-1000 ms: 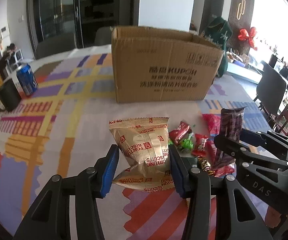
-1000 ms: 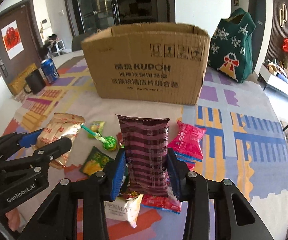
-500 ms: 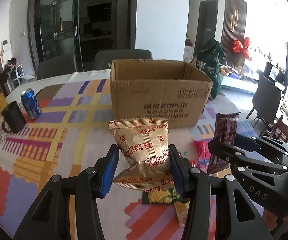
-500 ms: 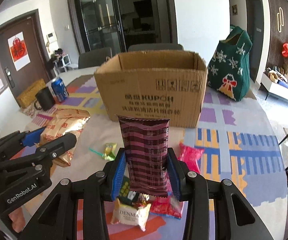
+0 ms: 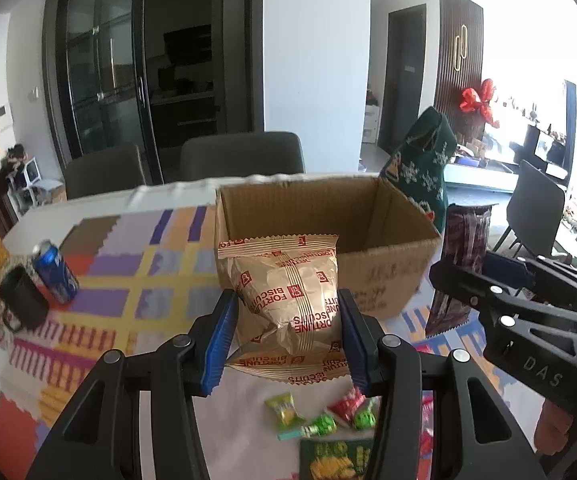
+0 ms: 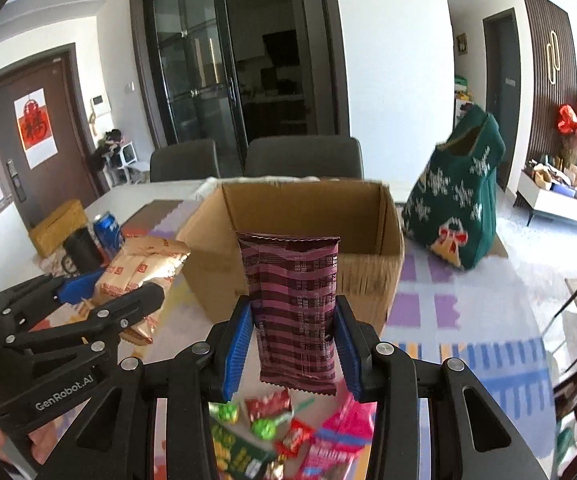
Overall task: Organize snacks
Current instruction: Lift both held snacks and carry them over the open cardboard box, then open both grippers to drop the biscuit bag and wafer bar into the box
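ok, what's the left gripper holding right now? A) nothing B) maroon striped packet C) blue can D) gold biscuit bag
D: the left gripper is shut on the gold biscuit bag; the maroon striped packet sits in the right gripper.

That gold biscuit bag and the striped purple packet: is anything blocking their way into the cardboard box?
Nothing visible does. The gold biscuit bag in the left tongs and the purple packet in the right tongs are both held up before the open-topped cardboard box, with only its near wall ahead.

Gold red-lettered biscuit bag [image 5: 284, 300]; maroon striped packet [image 6: 294, 308]; brown box [image 5: 388, 276].
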The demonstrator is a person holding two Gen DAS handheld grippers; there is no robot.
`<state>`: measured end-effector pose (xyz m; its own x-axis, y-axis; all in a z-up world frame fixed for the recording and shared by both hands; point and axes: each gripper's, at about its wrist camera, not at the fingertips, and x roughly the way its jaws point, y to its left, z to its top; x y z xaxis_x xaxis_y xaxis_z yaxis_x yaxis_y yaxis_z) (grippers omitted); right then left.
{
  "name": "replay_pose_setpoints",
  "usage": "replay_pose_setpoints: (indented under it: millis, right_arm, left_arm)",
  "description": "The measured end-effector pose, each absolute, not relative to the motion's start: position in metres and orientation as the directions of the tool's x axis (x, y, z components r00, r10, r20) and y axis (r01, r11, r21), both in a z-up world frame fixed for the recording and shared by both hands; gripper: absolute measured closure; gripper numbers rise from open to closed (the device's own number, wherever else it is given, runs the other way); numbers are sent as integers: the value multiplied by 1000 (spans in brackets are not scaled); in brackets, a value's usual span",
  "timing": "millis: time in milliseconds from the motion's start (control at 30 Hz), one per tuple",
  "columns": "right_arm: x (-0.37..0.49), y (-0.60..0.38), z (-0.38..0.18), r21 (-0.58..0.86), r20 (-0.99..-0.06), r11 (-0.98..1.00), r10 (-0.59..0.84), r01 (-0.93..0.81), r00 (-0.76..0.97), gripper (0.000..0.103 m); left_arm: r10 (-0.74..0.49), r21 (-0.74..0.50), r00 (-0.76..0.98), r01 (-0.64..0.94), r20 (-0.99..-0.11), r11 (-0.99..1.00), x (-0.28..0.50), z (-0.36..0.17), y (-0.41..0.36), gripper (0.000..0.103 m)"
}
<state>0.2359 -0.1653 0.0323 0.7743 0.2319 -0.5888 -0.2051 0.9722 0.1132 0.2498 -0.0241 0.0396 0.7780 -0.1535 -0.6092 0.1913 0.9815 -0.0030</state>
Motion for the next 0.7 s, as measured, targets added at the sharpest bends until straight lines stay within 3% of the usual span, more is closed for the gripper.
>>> replay_pose_setpoints:
  millis: [400, 700]
  right_arm:
    - [307, -165, 69, 106, -573, 971, 236, -215, 785, 62]
    - [357, -165, 57, 113, -638, 971, 234, -212, 734, 62]
  left_arm:
    - [-159, 7, 768, 208, -621, 978, 321, 68, -26, 54]
    - [-137, 7, 728, 192, -671, 981, 368, 58, -31, 53]
